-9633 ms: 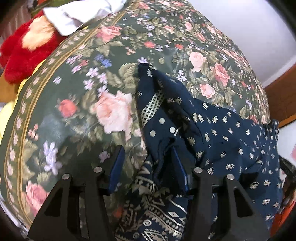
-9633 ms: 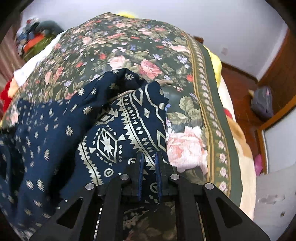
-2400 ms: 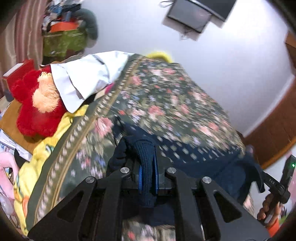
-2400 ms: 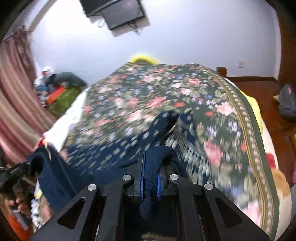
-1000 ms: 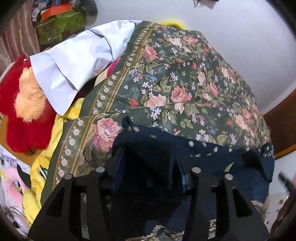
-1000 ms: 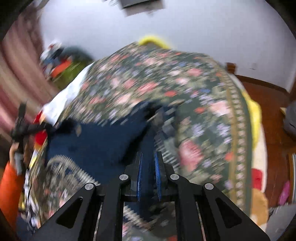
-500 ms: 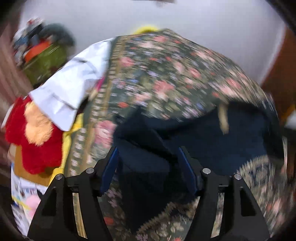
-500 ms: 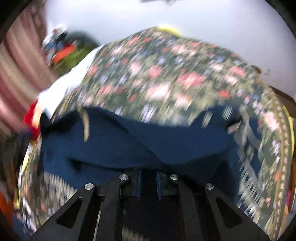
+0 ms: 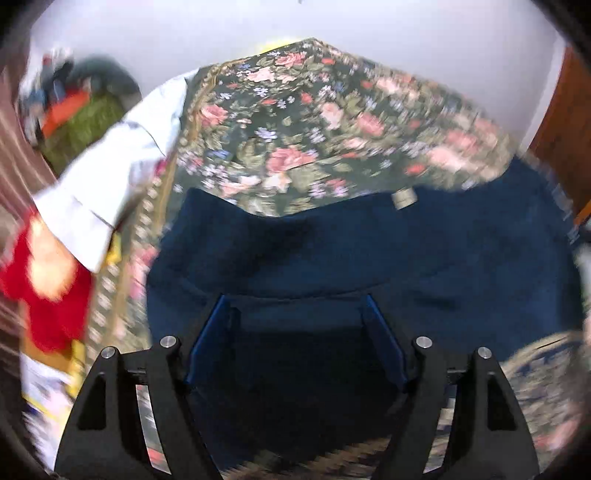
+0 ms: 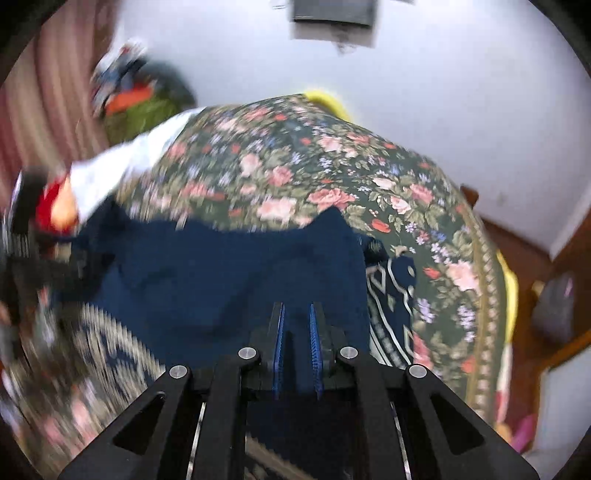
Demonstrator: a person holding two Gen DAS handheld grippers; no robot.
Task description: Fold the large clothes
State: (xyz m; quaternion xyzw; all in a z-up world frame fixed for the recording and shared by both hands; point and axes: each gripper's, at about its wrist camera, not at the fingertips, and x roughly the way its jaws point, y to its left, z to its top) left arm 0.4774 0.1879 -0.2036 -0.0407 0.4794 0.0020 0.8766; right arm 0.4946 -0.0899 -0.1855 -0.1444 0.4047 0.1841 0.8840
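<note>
A large navy garment (image 9: 351, 251) with a pale patterned border lies spread across the floral bedspread (image 9: 303, 122). Its plain inner side faces up. My left gripper (image 9: 295, 306) is open, its blue pads wide apart just above the garment's near edge. My right gripper (image 10: 296, 317) is shut on a fold of the navy garment (image 10: 221, 280), which spreads out to the left. The patterned border (image 10: 391, 306) shows at the right edge. Both views are blurred by motion.
A white cloth (image 9: 122, 162) and a red plush toy (image 9: 48, 266) lie at the bed's left edge. A pile of clothes (image 10: 136, 96) sits by the far wall beside a curtain. A wall-mounted screen (image 10: 332, 14) hangs above. A grey bag (image 10: 554, 306) rests on the floor at right.
The garment has been swung out and spread flat over the bed. My left gripper, shut on it 2.4 s ago, has opened and let go. My right gripper still holds its fold.
</note>
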